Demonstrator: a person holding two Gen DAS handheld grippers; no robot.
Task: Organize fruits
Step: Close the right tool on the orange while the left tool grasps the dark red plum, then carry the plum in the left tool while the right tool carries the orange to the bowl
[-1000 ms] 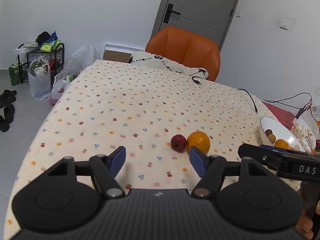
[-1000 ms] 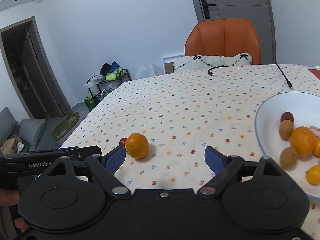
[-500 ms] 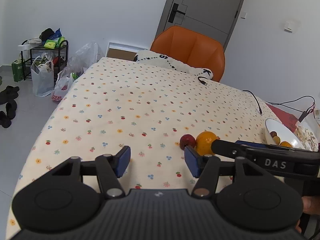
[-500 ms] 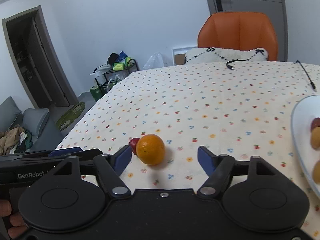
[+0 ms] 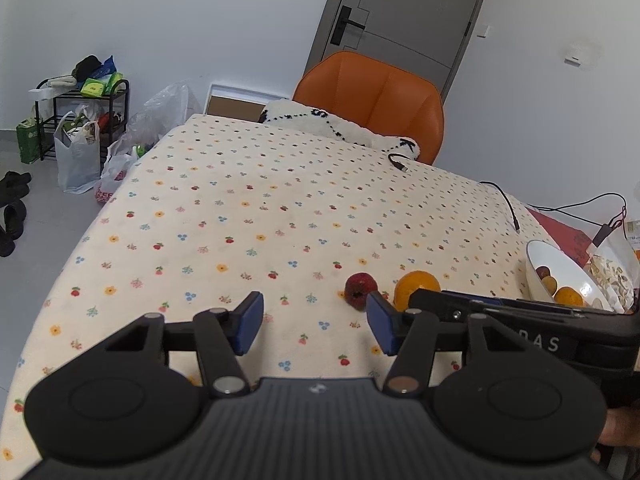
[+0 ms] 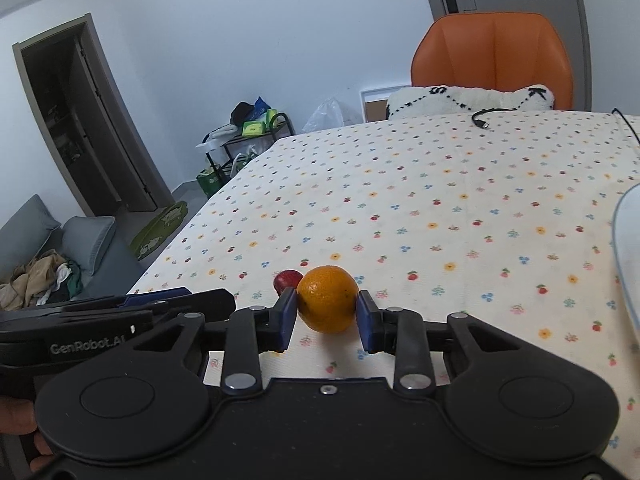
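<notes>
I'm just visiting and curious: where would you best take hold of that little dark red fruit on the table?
Across its round middle, from above. The red fruit sits low on the tablecloth near the orange, so the left hand-held gripper, open and empty, should straddle it clear of the orange.

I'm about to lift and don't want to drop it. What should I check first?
1. Right gripper jaws on both sides of the orange: ok.
2. Grip firm: cannot tell.
3. Red fruit outside the jaws: ok.
4. Left gripper open, holding nothing: ok.
5. Bowl has room: ok.
6. Red fruit touching the orange: cannot tell.
</notes>
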